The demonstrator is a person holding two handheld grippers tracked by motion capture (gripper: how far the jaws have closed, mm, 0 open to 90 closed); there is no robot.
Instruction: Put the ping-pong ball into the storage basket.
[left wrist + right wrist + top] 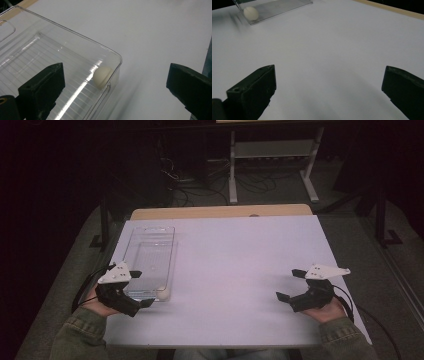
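Both jaw pairs wide apart, nothing held: left gripper (141, 289) at near end of bin (134, 245), right gripper (291, 284) well apart over bare table (240, 255). Egg (102, 75) already inside bin, near corner, against wall. Placement judged done; only withdrawal left.

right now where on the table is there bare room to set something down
The table is bare from the clear tray across to the right claw, and behind it to the far edge. It is crowded only at the near left, where the left claw hangs over the tray's corner by the egg.

The tray (75, 45) is made of clear, glossy ribbed plastic. A smooth matt egg (102, 75) is seen between the jaws. The tabletop (240, 270) is finished matt white.
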